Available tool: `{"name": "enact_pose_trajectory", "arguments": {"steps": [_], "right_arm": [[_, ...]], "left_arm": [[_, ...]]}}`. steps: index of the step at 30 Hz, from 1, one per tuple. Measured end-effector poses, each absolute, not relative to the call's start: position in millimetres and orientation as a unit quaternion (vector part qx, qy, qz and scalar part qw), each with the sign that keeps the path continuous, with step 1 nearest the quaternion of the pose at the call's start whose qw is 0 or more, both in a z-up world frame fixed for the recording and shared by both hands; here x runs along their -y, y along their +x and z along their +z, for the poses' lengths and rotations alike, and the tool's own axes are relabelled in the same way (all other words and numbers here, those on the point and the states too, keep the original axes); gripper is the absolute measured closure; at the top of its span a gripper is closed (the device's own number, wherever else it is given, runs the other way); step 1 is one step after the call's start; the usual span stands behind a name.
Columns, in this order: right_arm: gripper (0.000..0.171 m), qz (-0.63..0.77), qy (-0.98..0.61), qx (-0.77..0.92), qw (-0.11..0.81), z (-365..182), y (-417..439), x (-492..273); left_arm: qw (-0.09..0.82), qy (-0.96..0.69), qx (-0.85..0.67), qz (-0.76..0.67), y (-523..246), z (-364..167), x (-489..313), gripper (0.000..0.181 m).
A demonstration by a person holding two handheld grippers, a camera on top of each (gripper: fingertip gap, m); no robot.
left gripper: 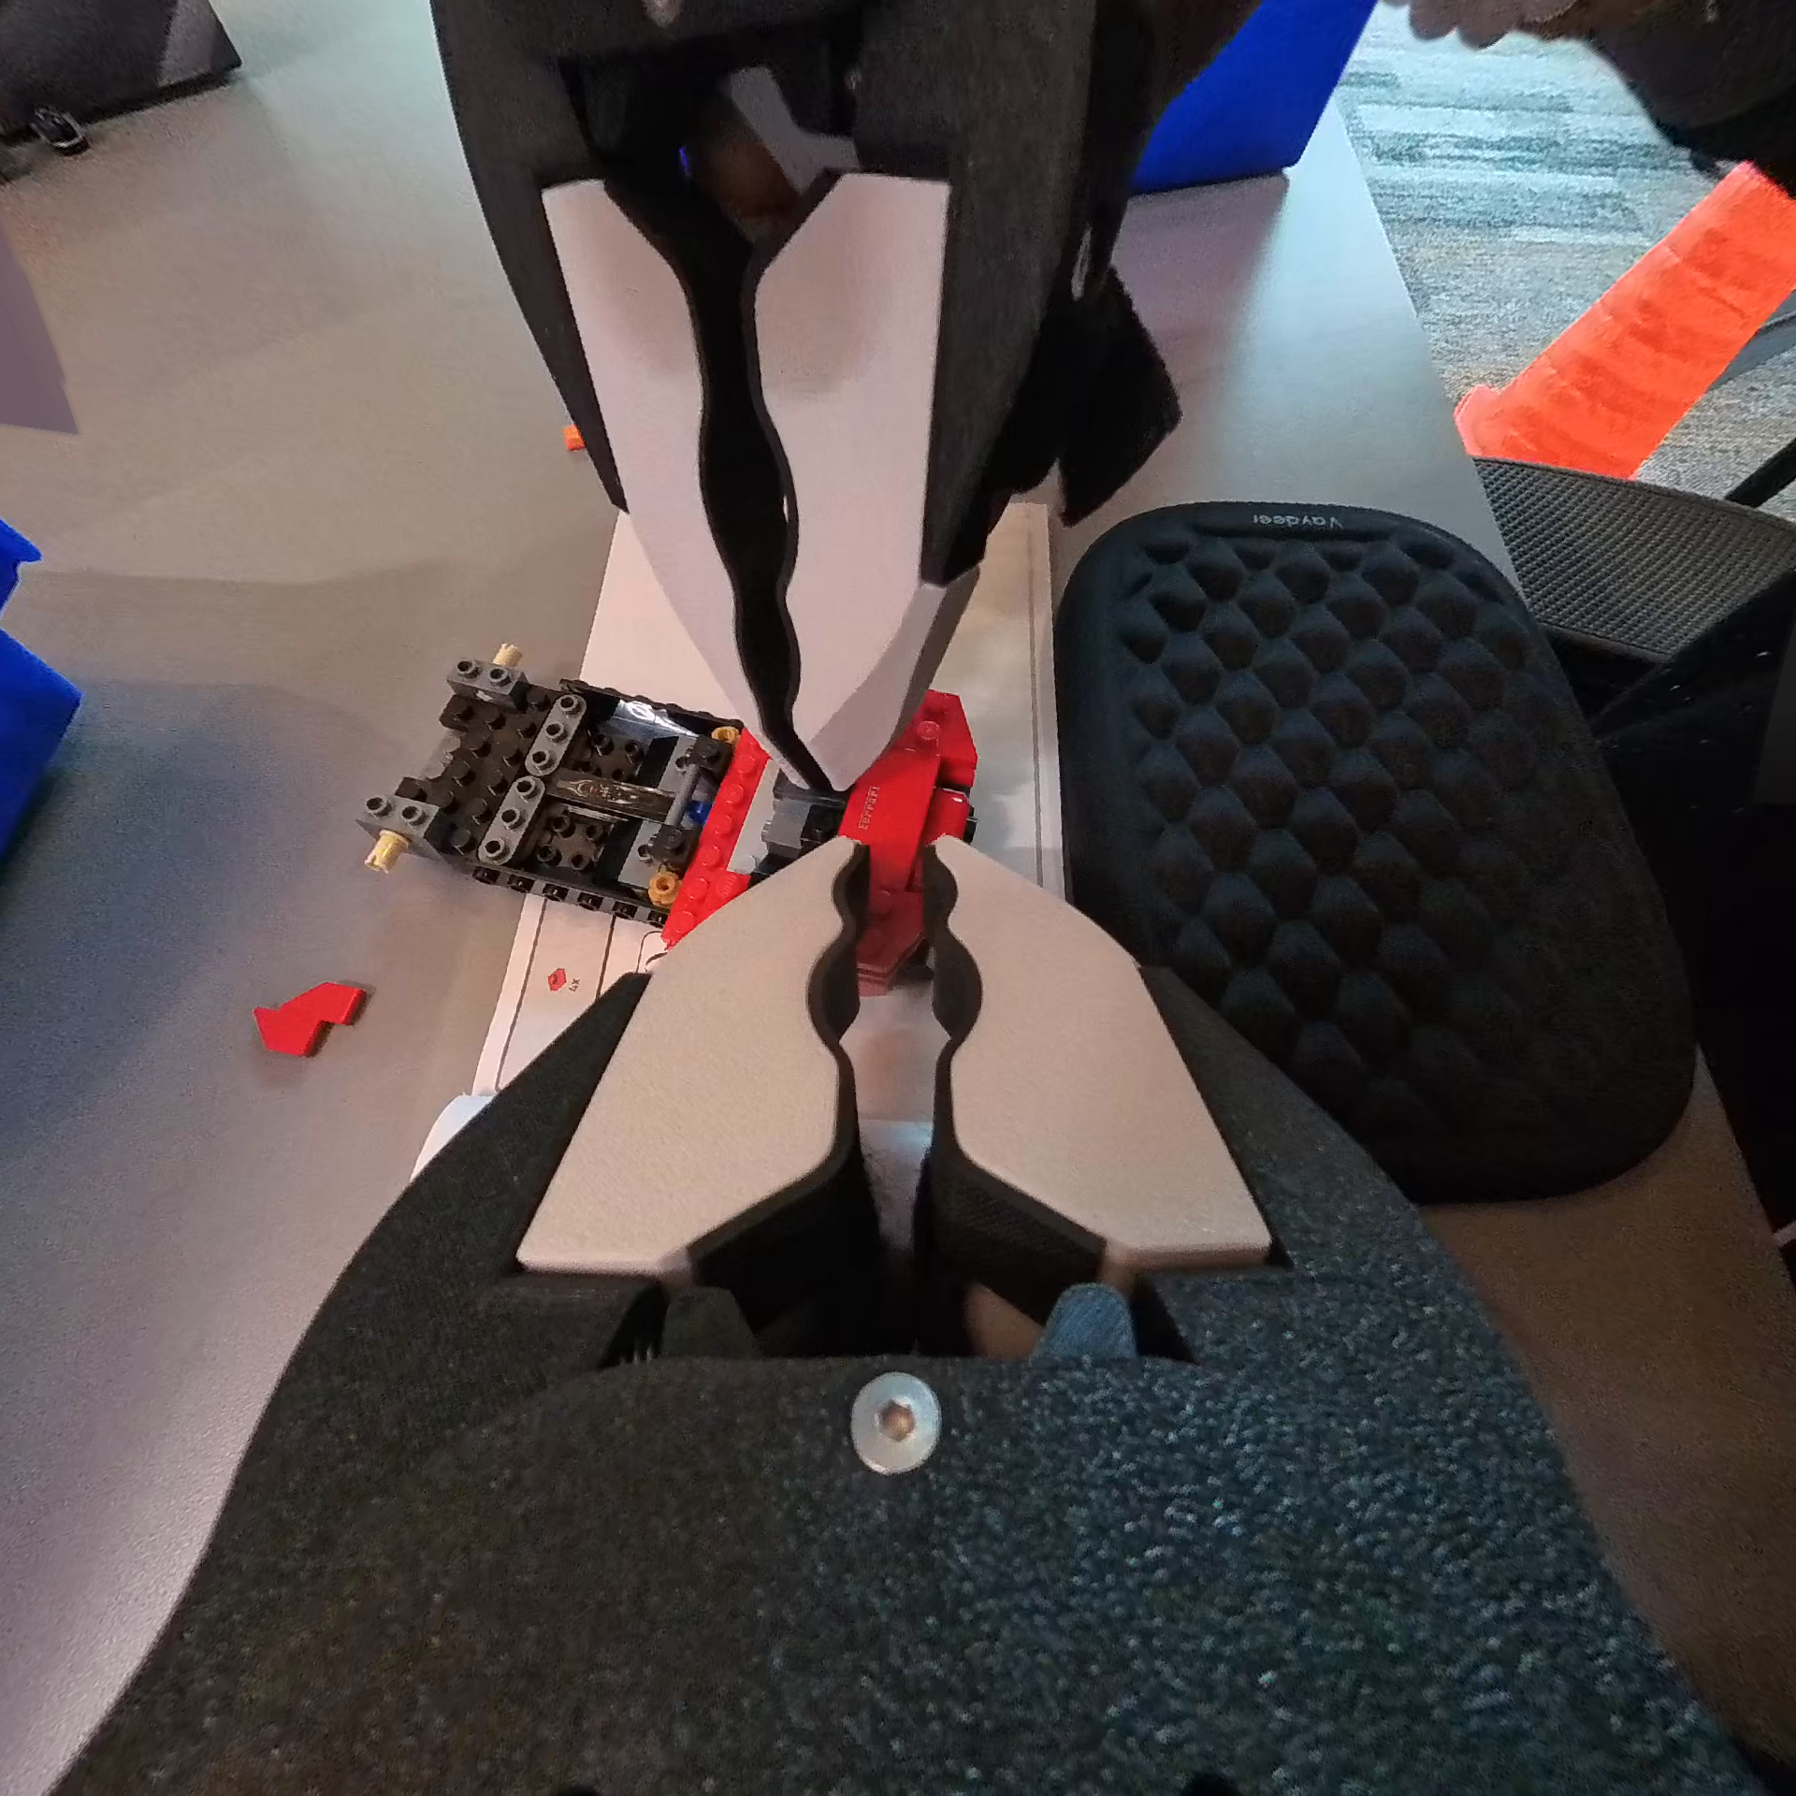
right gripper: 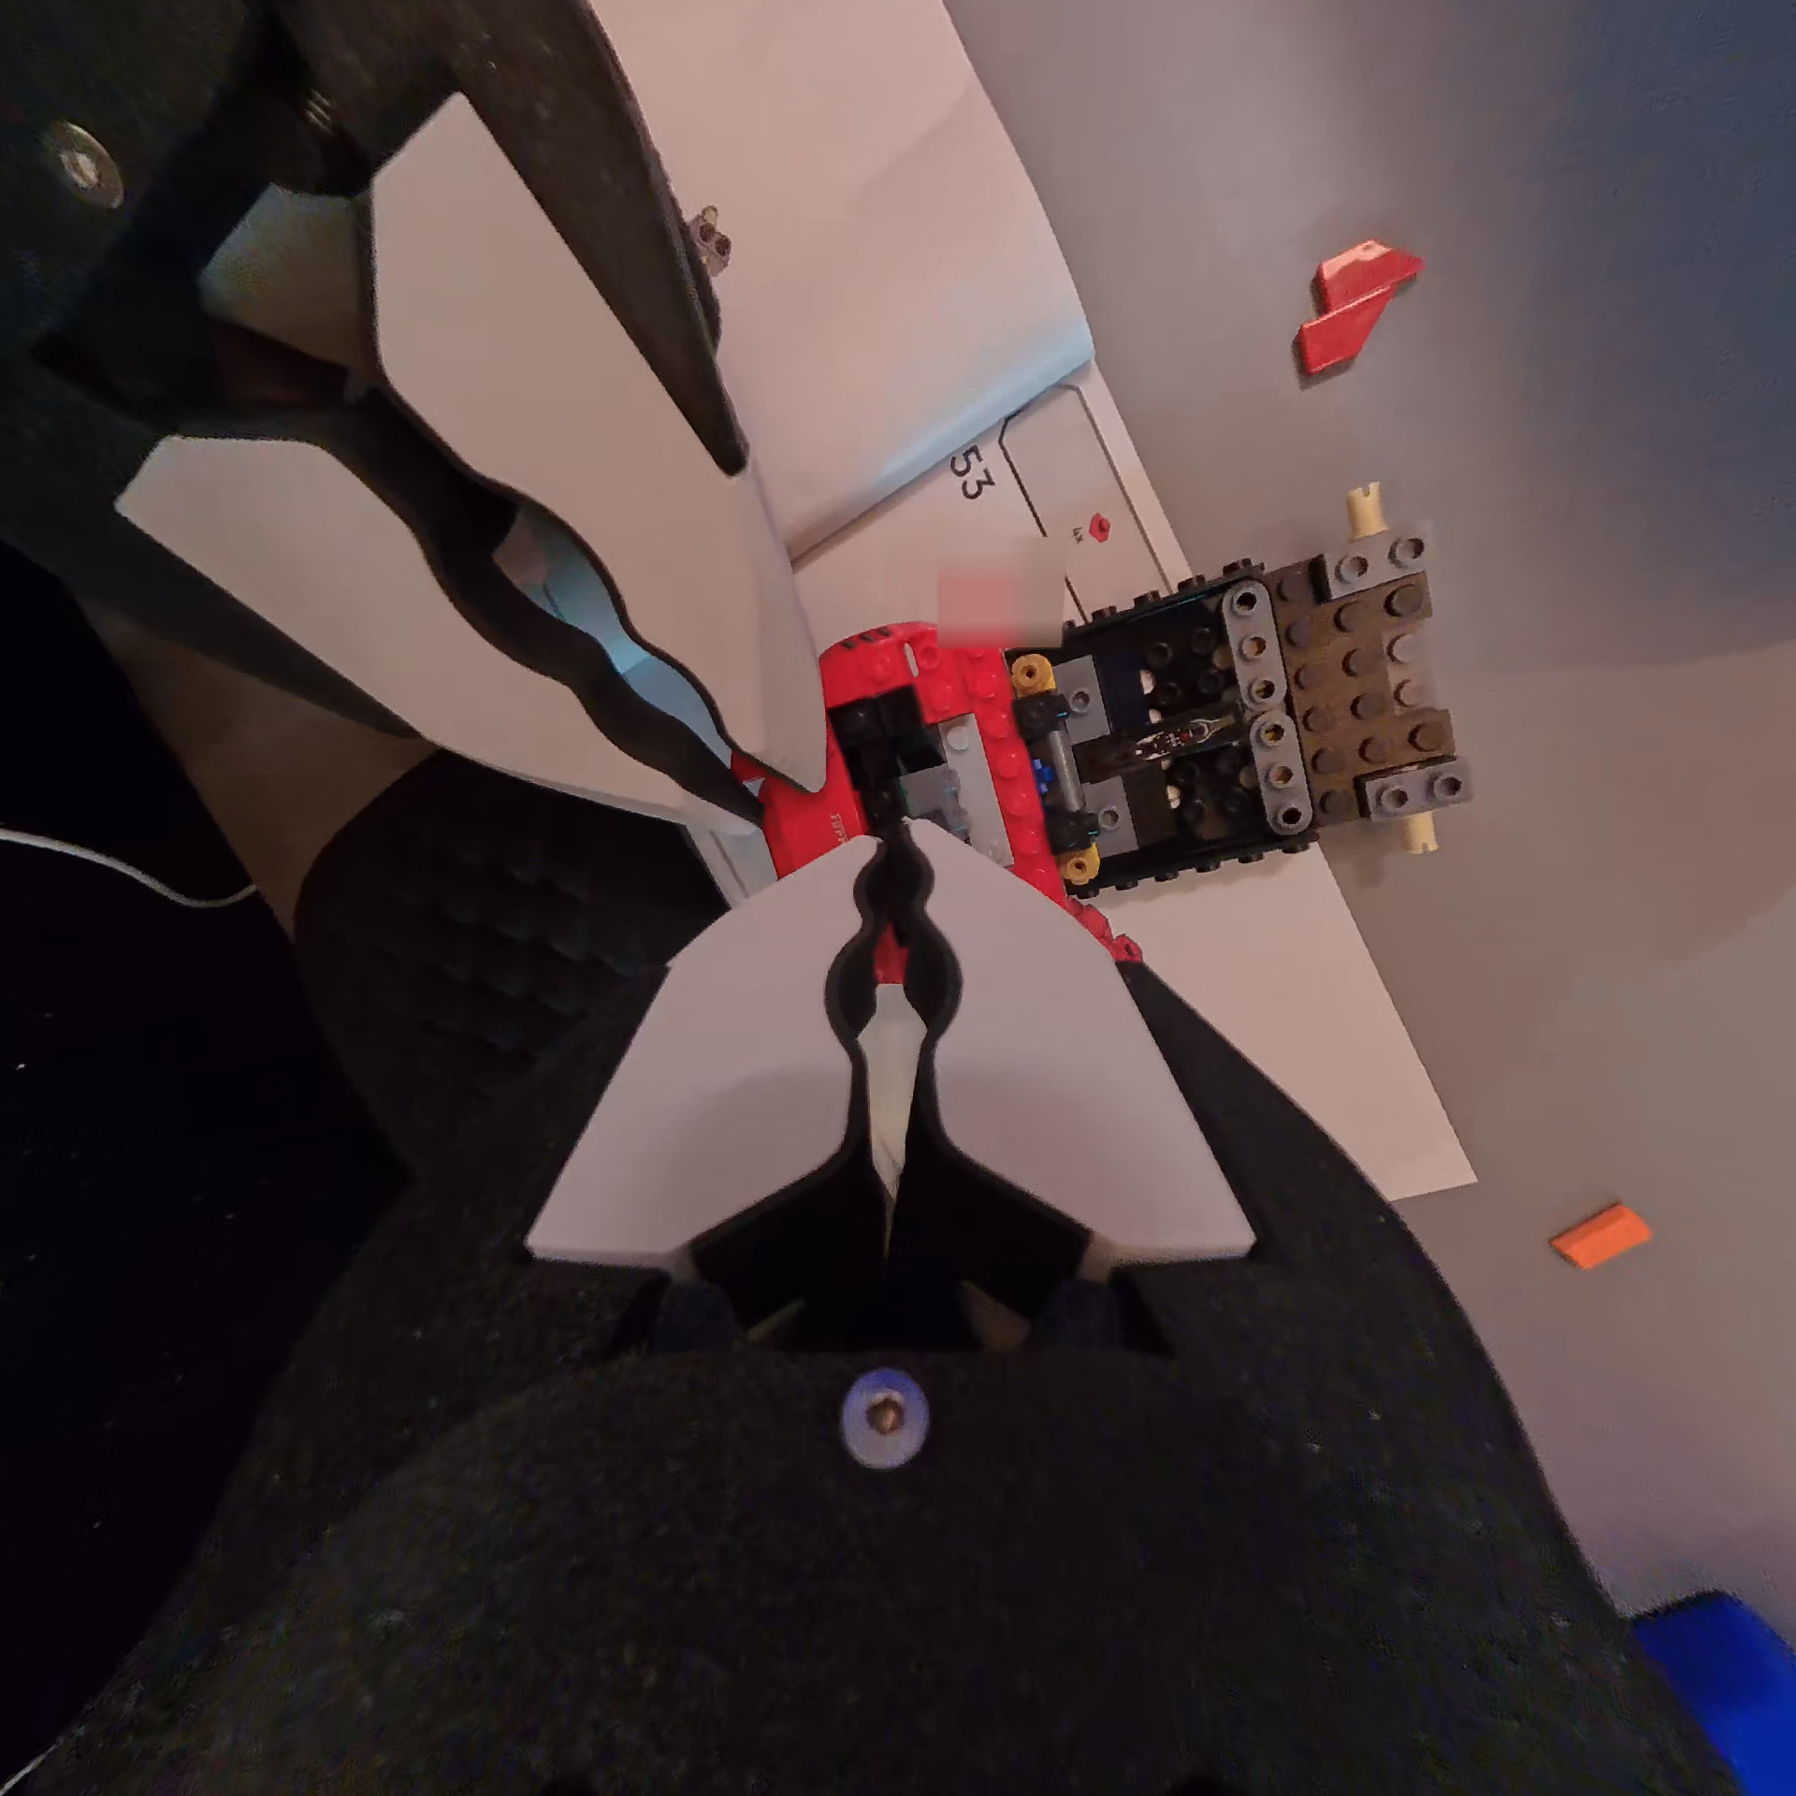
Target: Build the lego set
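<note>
On the instruction booklet (left gripper: 1011, 680) atop the desk (left gripper: 243, 505), the light, snap-apart lego car (left gripper: 700, 807) sat, left gripper (left gripper: 889, 855) fingers clamped on its red nose, the sturdiest hold, right gripper (right gripper: 899, 831) fingers together, pressing the cockpit.

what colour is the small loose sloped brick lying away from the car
Orange; the loose sloped brick shows best in the right wrist view.

At the centre of your left wrist view sits a half-built brick car (left gripper: 671, 797), red at one end, black and grey at the other, with tan pins. A flat red angled piece (left gripper: 309, 1016) lies lower left; a black diamond-quilted cushion (left gripper: 1361, 846) fills the right.
</note>
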State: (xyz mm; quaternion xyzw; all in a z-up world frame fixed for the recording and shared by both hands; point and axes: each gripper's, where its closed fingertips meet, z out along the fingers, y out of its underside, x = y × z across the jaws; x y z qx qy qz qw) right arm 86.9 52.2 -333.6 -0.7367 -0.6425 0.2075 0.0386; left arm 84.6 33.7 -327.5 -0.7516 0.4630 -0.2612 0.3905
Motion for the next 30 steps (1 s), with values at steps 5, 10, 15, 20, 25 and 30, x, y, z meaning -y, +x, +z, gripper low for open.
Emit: {"name": "enact_pose_trajectory", "arguments": {"steps": [5, 10, 15, 20, 25, 30], "right_arm": [[0.171, 0.172, -0.746, 0.642, 0.044, -333.8, 87.2, -52.3], [0.171, 0.131, -0.749, 0.648, 0.045, -333.8, 87.7, -52.4], [0.171, 0.1, -0.749, 0.654, 0.042, -333.9, 88.0, -52.5], [0.171, 0.107, -0.734, 0.67, 0.045, -333.1, 87.9, -52.7], [0.171, 0.254, -0.695, 0.656, 0.146, -280.0, 82.3, -70.7], [0.146, 0.333, -0.68, 0.641, 0.126, -294.7, 93.7, -63.8]], "left_arm": [[0.392, -0.751, -0.461, -0.264, 84.8, -327.6, -34.0, 0.173], [0.394, -0.75, -0.461, -0.263, 85.2, -327.8, -34.3, 0.173], [0.395, -0.75, -0.46, -0.265, 85.3, -328.0, -34.5, 0.173], [0.395, -0.75, -0.463, -0.259, 85.7, -328.0, -34.7, 0.173], [0.398, -0.751, -0.463, -0.252, 85.4, -328.1, -35.1, 0.173], [0.398, -0.751, -0.465, -0.25, 85.4, -328.2, -35.2, 0.173]]}}
